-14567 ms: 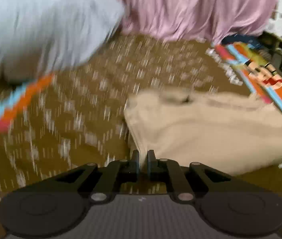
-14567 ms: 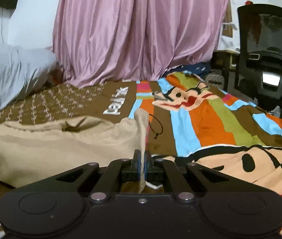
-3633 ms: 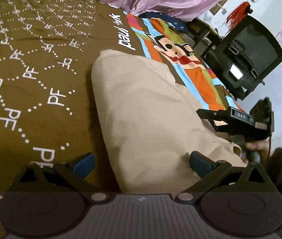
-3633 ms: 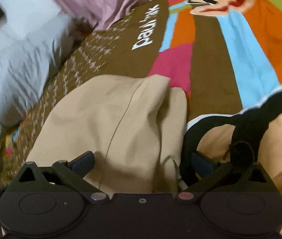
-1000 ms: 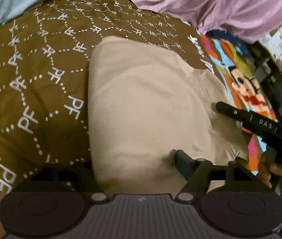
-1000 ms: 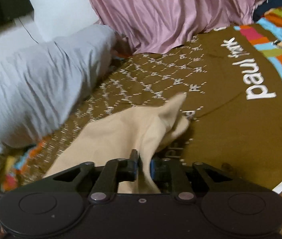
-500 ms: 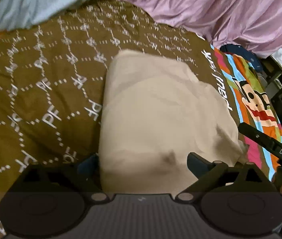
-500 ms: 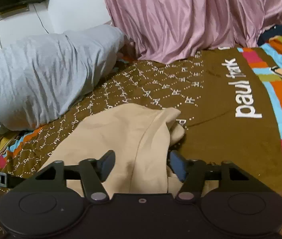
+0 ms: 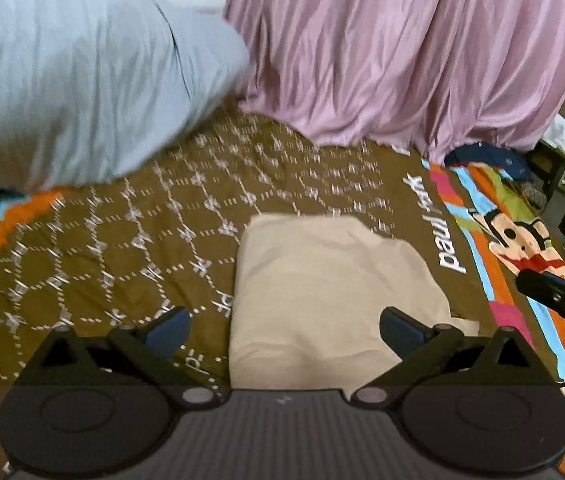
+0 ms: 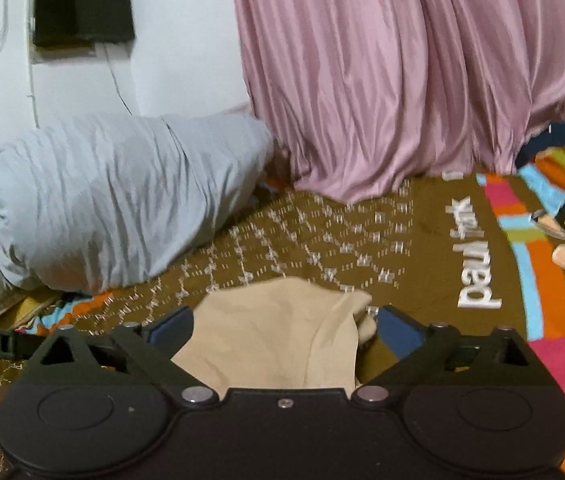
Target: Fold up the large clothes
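**Both Grippers Clear of the Folded Garment**

While its jaws spread wider, the left gripper holds nothing; the right gripper is likewise opening and empty. Beyond both, the folded beige garment lies flat on the brown bedspread, near its "paul frank" lettering.

The near edge of the folded beige garment disappears behind the left gripper's body at the bottom of the left wrist view, and likewise in the right wrist view. The white pattern on the brown blanket is smeared by motion blur, so its letters cannot be read. At the right edge, the other gripper is cut off. The grey pillow runs past the upper left corner.
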### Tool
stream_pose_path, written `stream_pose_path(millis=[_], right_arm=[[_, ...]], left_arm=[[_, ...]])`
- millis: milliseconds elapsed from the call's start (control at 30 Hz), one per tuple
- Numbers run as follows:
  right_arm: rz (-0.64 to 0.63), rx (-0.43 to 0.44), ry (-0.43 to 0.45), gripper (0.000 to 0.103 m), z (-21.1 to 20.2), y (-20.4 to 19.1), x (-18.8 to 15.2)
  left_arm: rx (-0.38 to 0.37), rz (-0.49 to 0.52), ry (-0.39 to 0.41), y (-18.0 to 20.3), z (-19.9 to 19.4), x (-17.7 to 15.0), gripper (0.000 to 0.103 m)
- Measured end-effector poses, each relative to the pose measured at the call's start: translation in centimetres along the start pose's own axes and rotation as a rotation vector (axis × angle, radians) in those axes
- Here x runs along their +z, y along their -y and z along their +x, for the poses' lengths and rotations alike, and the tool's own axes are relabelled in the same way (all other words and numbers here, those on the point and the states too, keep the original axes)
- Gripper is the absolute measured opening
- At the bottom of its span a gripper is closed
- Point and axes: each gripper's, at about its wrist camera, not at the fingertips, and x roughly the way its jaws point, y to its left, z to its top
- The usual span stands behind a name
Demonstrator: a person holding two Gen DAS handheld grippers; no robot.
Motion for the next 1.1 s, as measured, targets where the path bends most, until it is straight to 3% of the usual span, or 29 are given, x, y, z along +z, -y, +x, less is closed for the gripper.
stream_pose_path(millis=[267, 500, 867, 1100], right_arm=[[-0.050, -0.006, 0.105, 0.102, -6.8, -1.1, -0.8], [-0.156, -0.066, 0.186, 0.102, -12.3, -2.3, -3.1], [-0.207, -0.144, 0.158, 0.102, -20.0, -4.5, -10.8], [-0.209, -0.188, 0.112, 0.102, -22.3, -5.6, -14.8]], left_arm=[[0.054, -0.007, 0.099, 1.3, -4.9, -2.4, 0.102], [0.106, 0.004, 0.166, 2.3, -8.7, -5.7, 0.102], [0.137, 0.035, 0.190, 3.6, -13.6, -14.3, 0.102], [0.158, 0.053, 0.193, 4.1, -14.0, -18.8, 0.102]])
